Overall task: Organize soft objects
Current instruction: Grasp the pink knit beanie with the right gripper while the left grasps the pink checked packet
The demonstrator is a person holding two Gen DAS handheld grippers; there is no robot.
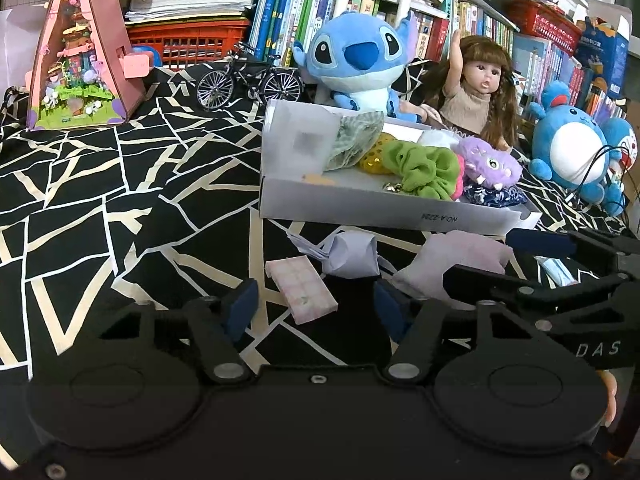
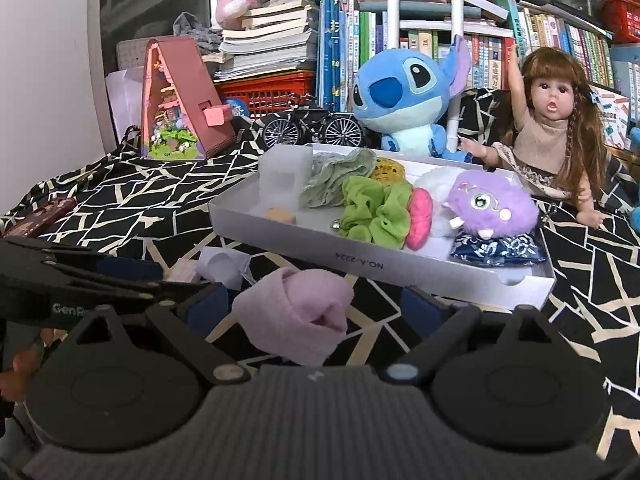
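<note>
Left tool point(image 1: 316, 304): released, jaws part-spread; the pink checked flat packet point(image 1: 301, 289) lies between the blue pads, untouched as far as shows.
Right tool point(image 2: 316, 310): released, jaws wide; the pale pink rolled sock point(image 2: 298, 314) sits between the fingers, neither pad pressing it.
White folded paper-like wad point(image 1: 352, 256): just ahead of the left tool, on the black-and-cream patterned cloth surface point(image 1: 120, 200).
White shallow cardboard tray point(image 2: 360, 256): ahead of both tools.
Tray contents: green ruffled scrunchie point(image 2: 376, 214), purple furry one-eyed plush point(image 2: 494, 208), navy floral pouch point(image 2: 498, 250).
Beyond tray: blue plush creature point(image 2: 404, 96), long-haired doll point(image 2: 556, 120).
</note>
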